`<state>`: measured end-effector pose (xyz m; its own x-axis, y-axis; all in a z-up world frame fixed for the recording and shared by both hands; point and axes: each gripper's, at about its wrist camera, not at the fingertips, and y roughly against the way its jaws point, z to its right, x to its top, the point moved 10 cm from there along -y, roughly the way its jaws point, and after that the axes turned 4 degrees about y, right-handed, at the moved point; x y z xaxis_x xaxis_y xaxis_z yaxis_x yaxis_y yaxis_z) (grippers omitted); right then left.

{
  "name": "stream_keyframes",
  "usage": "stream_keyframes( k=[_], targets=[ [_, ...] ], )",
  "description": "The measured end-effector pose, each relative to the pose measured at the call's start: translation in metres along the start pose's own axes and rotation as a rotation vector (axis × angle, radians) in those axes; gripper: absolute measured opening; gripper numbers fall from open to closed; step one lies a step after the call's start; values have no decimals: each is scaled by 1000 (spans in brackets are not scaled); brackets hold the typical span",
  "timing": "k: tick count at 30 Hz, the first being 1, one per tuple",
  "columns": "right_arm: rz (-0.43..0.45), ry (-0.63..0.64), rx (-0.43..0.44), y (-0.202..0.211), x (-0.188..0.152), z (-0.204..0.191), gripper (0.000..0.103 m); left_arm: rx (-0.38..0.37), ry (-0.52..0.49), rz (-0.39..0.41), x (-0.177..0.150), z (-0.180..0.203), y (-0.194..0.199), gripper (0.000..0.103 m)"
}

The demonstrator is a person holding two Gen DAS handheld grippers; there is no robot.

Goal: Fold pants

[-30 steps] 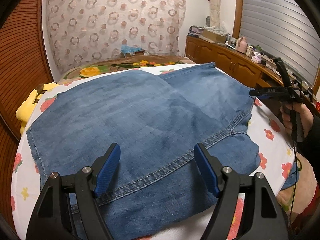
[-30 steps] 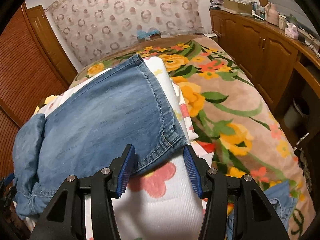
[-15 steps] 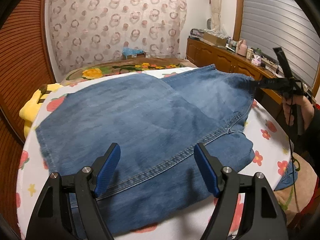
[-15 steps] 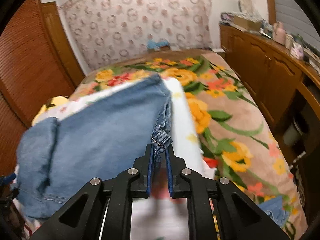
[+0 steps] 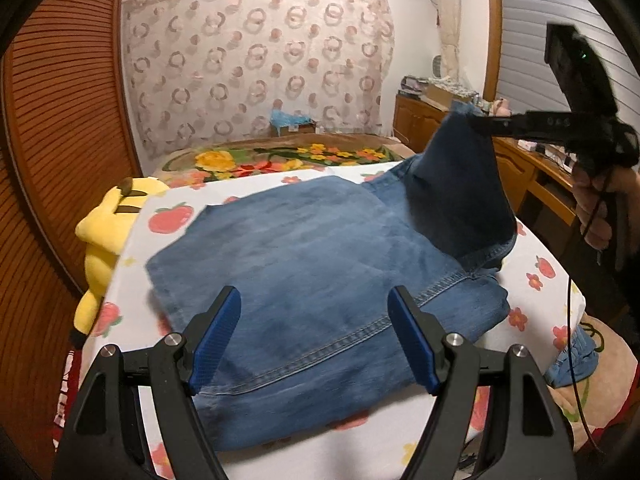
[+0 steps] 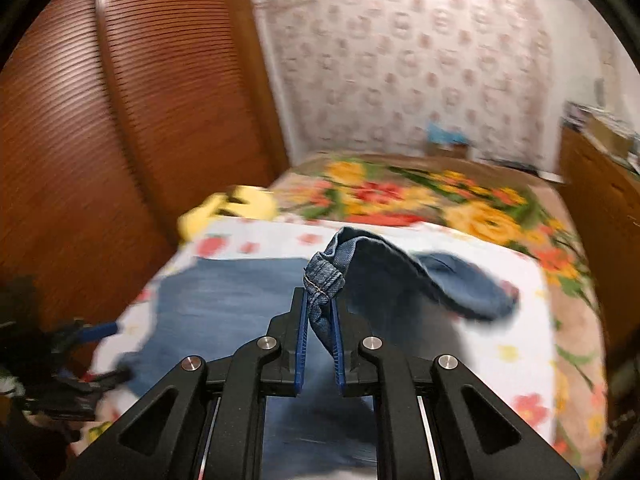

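Pant leg hem, flat a second ago, now lifted off bed at 2 o'clock. Floral sheet (image 5: 532,248) covers bed. Jeans (image 5: 304,280) spread flat at centre. Yellow plush toy (image 5: 108,232) at 9 o'clock. Right gripper (image 6: 319,334) pinches hem. Left gripper (image 5: 316,340) spread wide, hovering over jeans.

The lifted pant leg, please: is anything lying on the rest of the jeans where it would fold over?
Nothing visible does. The right claw holds the pant leg up, and the jeans beneath look bare; the open left claw hovers near their front edge.
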<state>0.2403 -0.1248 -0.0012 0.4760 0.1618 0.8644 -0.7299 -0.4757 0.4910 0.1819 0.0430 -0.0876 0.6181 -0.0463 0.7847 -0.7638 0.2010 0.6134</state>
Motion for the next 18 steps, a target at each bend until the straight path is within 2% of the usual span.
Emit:
stream_keyframes(
  k=[5, 7, 10, 12, 18],
  targets=[
    [-6, 15, 146, 2, 1, -50, 11, 6, 21, 12, 4, -12, 6, 77],
    [-30, 33, 170, -3, -5, -58, 11, 4, 26, 11, 5, -14, 5, 77],
    [-86, 44, 175, -14, -20, -60, 13, -2, 32, 4, 3, -13, 2, 77],
    [-104, 60, 165, -15, -29, -56, 20, -10, 34, -4, 1, -11, -2, 77],
    [-114, 62, 115, -21, -17, -45, 35, -31, 35, -28, -2, -1, -14, 77]
  ],
)
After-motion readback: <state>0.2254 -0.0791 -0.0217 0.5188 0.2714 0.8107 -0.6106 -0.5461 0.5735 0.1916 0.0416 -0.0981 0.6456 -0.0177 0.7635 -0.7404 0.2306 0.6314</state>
